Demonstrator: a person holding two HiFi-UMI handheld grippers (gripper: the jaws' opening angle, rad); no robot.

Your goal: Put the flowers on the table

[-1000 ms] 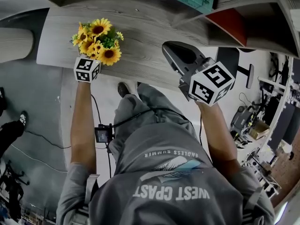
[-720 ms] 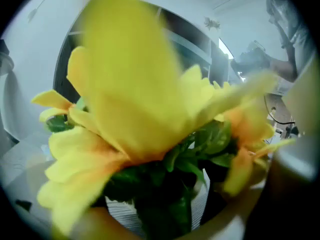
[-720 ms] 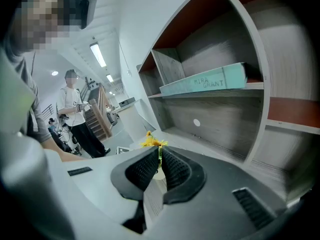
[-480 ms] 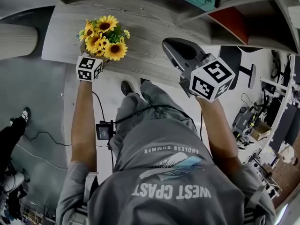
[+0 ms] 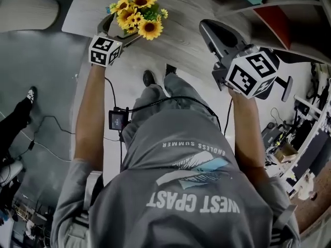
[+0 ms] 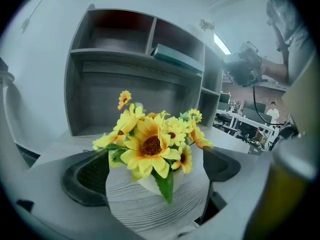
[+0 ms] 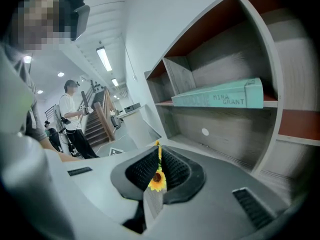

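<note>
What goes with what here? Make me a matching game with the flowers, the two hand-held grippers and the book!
1. flowers
2. left hand-held gripper
3. right hand-held gripper
4. book

A. lying on a shelf
B. jaws wide apart
C. standing on the table
D. jaws close together

Pairs: 1-C, 2-B, 3-D, 4-A

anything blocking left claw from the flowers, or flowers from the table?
Nothing visible does. The flowers stand in their white pot on the table, between the open jaws of the left claw. The right claw is shut and off to the side.
</note>
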